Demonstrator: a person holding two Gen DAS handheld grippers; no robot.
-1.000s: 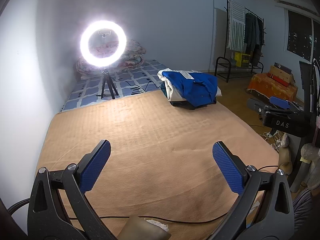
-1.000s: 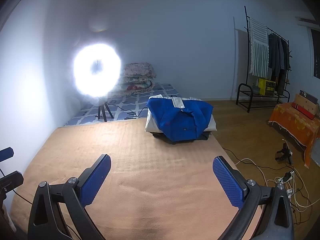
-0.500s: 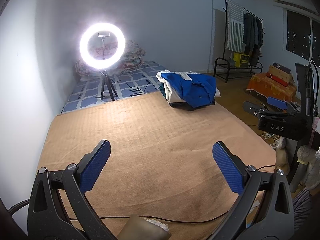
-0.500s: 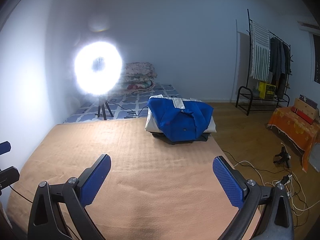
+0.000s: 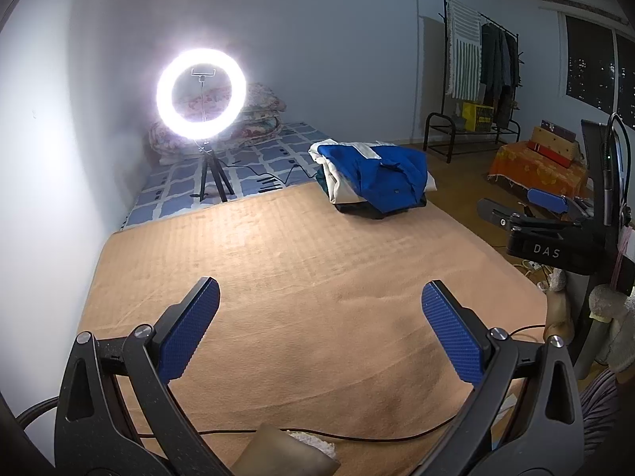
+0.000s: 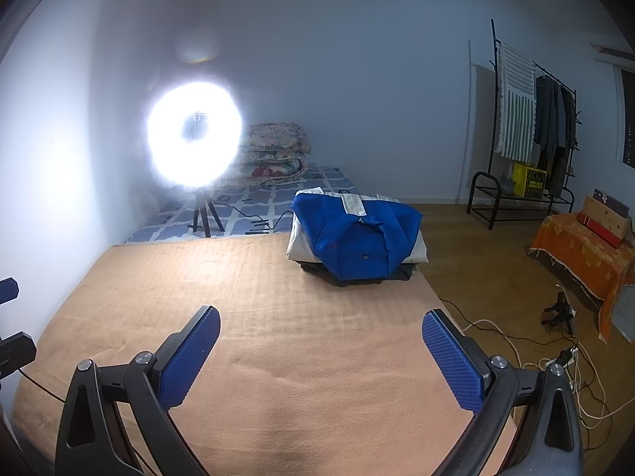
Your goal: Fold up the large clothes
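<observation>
Right wrist: clothes pile (image 6: 359, 244) beyond gripper (image 6: 321, 353) (agape)

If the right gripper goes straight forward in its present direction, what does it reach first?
Probably the tan blanket, bare ahead of the open right gripper; the pile of clothes lies farther on. Depth is unclear.

Your left gripper (image 5: 319, 325) has black, finely speckled plastic arms with triangular cut-outs, silver round screws at the joints, and two long fingers faced with blue dimpled pads (image 5: 186, 339). Your right gripper (image 6: 320, 351) is built the same: black arms, silver screws, blue textured pads (image 6: 452, 363). Seen from the left camera, its black body carries the white letters "DAS", with a blue pad showing above it.
</observation>
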